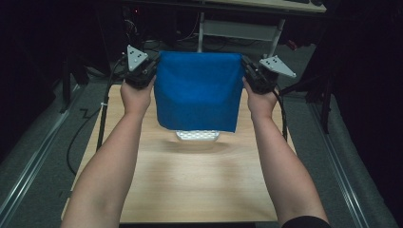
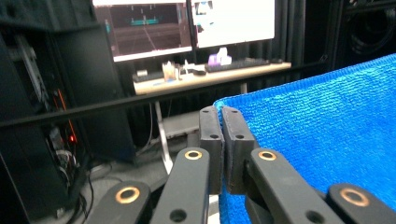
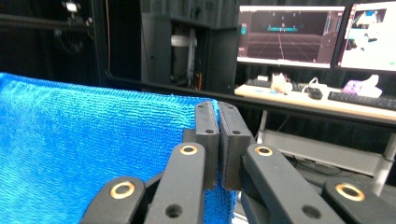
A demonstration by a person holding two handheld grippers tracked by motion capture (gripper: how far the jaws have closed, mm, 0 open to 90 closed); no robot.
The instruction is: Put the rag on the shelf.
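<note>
left gripper (image 1: 142, 71): jaws pinching cloth's top left corner | right gripper (image 1: 256, 76): jaws pinching top right corner | blue cloth (image 1: 197, 90): hanging taut above table (image 1: 190, 180) far edge, over white perforated object (image 1: 197, 135) | advice: keep 2 corners level, lower evenly.

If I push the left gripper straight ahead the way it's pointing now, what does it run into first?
Probably nothing close. The left gripper is shut on the blue cloth corner, and beyond its tips is open space, then the black rail and desk. Depth is unclear.
</note>
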